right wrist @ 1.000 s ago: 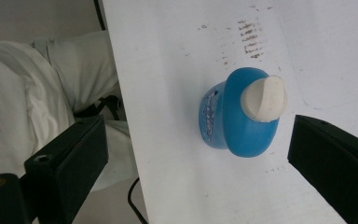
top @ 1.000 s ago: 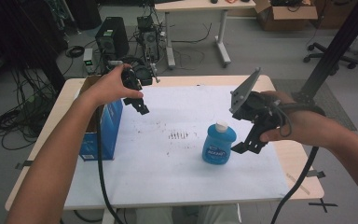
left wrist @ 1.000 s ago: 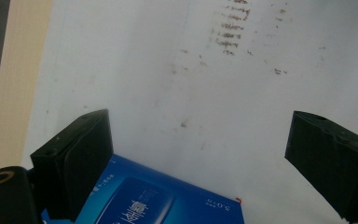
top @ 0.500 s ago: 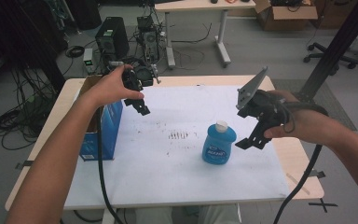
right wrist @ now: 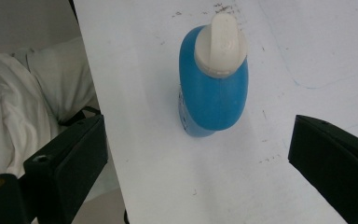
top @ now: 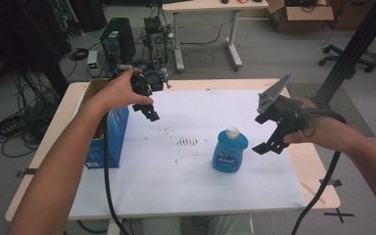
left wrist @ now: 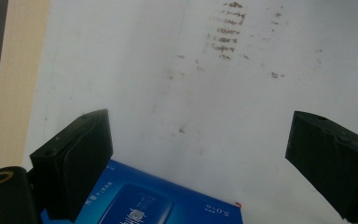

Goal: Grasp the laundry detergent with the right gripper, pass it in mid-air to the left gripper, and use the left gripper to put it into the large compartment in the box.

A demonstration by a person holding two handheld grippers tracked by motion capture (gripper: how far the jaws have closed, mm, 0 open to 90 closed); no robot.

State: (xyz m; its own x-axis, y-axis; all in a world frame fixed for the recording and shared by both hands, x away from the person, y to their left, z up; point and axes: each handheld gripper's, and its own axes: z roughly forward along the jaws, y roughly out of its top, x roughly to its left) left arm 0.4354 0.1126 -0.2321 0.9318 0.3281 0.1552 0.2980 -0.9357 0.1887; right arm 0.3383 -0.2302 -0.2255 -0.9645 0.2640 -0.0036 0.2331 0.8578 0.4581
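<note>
Blue box [left wrist: 140, 200] cut off at 6 o'clock in left gripper view. Bottle [top: 229, 152] label too blurry to read.

The left forearm [top: 73, 161] reaches from the near left edge toward the far left of the scene, its hand [top: 120, 90] wrapped over the left gripper [top: 151, 113], which is held aloft and tipped downward, jaws set wide apart. The right forearm [top: 367, 156] comes in from the near right, its hand [top: 318, 129] grasping the right gripper [top: 269, 134], also raised, angled down and leftward with jaws spread wide.
</note>
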